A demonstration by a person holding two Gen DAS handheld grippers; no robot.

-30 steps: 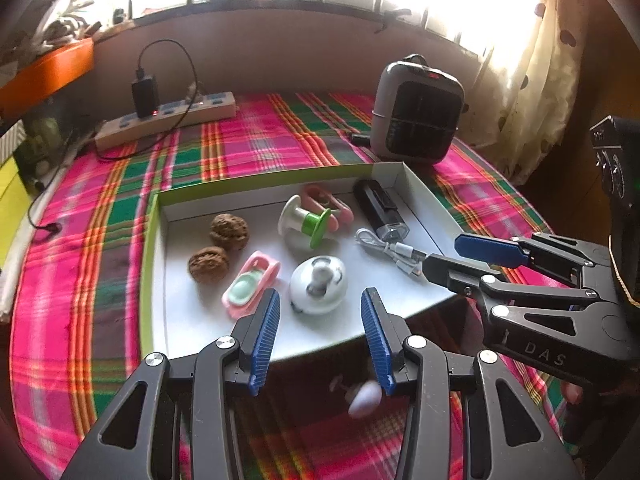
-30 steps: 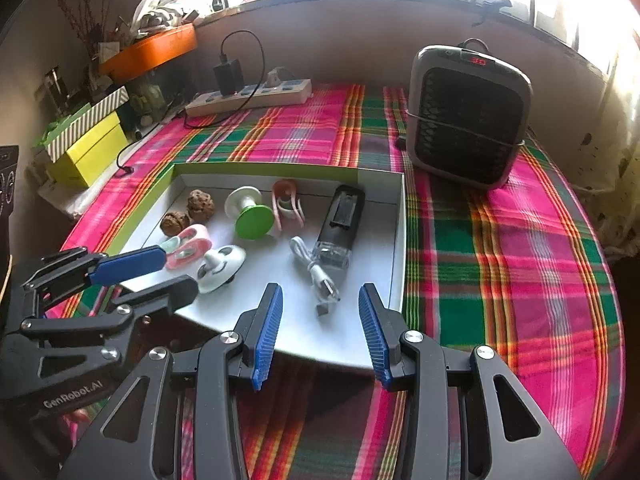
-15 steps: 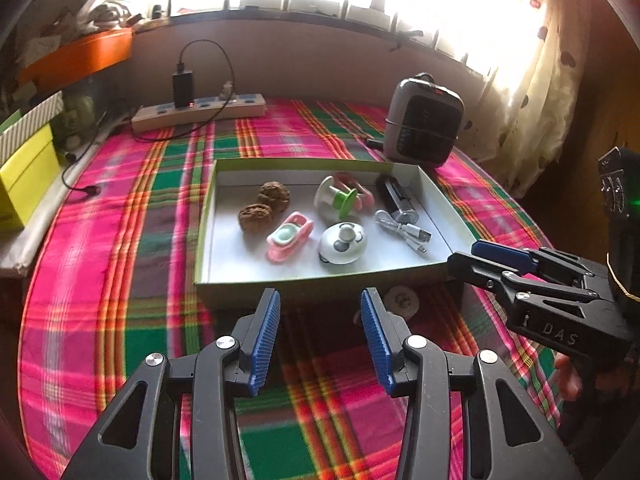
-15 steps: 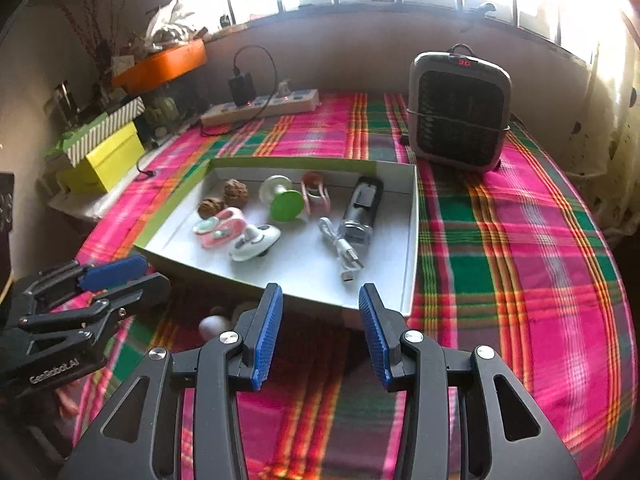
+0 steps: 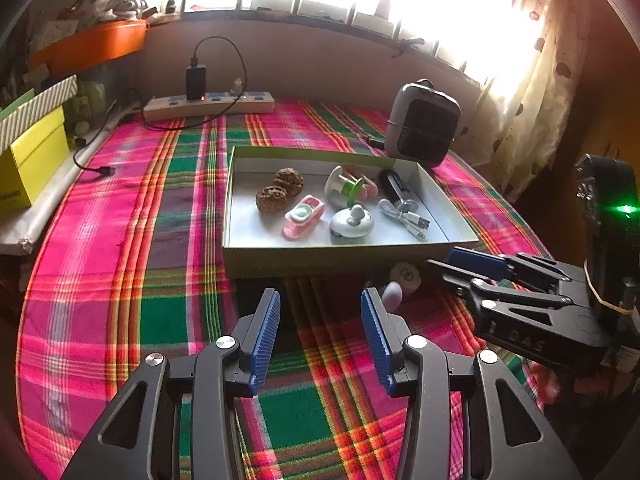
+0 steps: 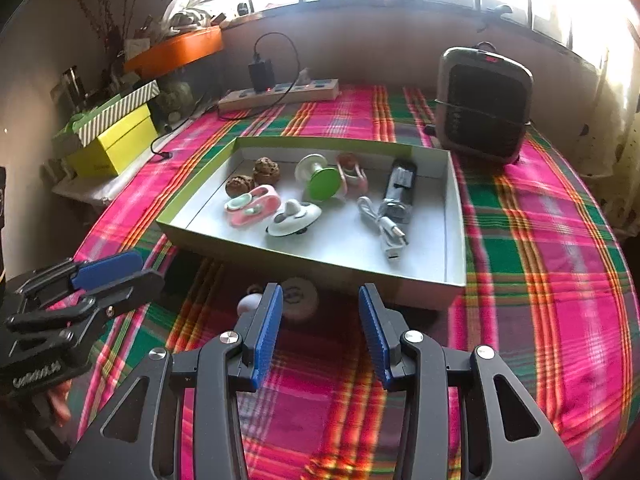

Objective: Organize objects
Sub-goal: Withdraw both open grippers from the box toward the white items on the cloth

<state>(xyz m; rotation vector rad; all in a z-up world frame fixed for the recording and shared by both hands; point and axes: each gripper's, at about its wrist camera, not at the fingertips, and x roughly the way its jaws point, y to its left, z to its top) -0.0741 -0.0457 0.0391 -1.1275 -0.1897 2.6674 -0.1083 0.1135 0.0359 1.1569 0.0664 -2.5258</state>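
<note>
Both the left gripper (image 5: 320,312) and right gripper (image 6: 319,308) hover empty, fingers apart, before the shallow white cardboard tray (image 6: 454,216); a round white trinket (image 6: 298,300) outside its near wall wants a centred, level pinch.

Only readable bit is "DAS" on the side of the right gripper (image 5: 480,270), seen from the left wrist. The heater (image 6: 484,104) has a red display up top, but it's too blurry to read.
</note>
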